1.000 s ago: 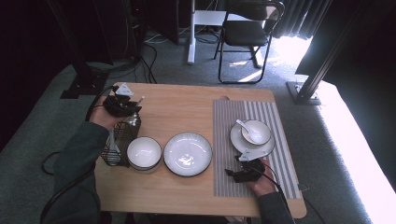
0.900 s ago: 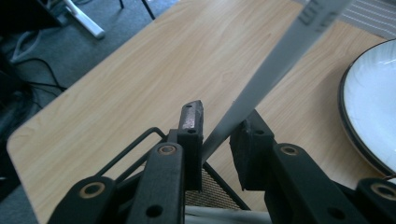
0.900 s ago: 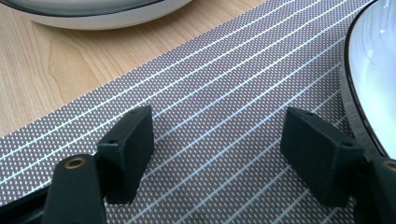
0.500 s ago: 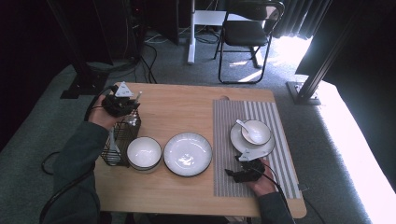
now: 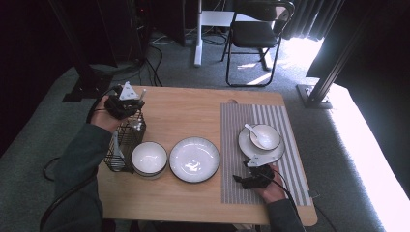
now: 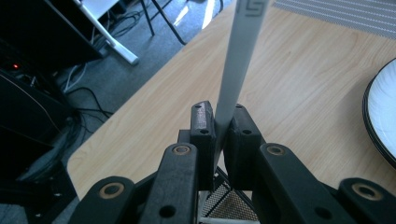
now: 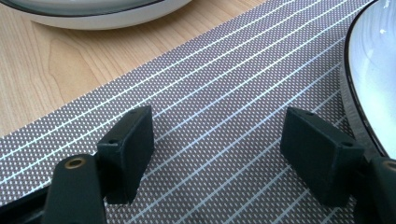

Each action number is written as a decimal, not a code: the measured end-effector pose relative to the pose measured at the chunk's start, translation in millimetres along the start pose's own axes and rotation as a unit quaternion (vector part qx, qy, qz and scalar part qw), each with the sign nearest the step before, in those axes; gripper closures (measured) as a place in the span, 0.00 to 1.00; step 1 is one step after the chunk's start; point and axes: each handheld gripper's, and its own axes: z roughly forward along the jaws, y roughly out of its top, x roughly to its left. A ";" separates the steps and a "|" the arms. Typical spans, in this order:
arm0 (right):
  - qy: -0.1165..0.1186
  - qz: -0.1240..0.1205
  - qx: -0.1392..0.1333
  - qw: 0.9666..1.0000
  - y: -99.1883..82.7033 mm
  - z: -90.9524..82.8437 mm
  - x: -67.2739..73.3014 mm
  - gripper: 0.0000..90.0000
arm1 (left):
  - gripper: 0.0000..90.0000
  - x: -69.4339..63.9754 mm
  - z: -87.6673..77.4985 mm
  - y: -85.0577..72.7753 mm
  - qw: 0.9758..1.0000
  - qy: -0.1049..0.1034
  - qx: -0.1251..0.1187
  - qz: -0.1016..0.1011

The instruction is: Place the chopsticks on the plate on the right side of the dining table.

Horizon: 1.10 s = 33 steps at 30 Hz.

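Note:
My left gripper (image 5: 126, 104) hangs over a black wire basket (image 5: 123, 145) at the table's left edge. Its jaws have just been closing and now its pads (image 6: 203, 122) press on a flat white utensil handle (image 6: 243, 51), which rises upright between them. The basket's mesh (image 6: 224, 203) shows just below the jaws. My right gripper (image 5: 240, 180) rests open on the striped placemat (image 5: 232, 145), nothing between its fingers (image 7: 130, 140). The rim of a white saucer (image 7: 373, 70) lies just to its right.
A white bowl (image 5: 149, 158) stands beside the basket, with a wide white plate (image 5: 194, 159) to its right. On the placemat a saucer carries a small bowl with a spoon (image 5: 263, 137). A folding chair (image 5: 256, 34) stands beyond the table.
The left hand has shifted only slightly above the basket. The right hand has not moved.

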 end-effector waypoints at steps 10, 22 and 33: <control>0.000 0.000 0.000 1.000 0.0 0.0 0.0 0.28 | 0.94 -2.7 -10.1 11.8 1.000 0.002 -0.023 0.010; 0.000 -0.001 0.000 1.000 0.0 0.0 0.0 0.28 | 0.94 -2.3 -13.7 18.4 0.999 -0.007 -0.050 -0.003; 0.000 -0.001 0.000 1.000 0.0 0.0 0.0 0.28 | 0.94 5.9 -17.3 16.1 0.998 -0.018 -0.056 -0.026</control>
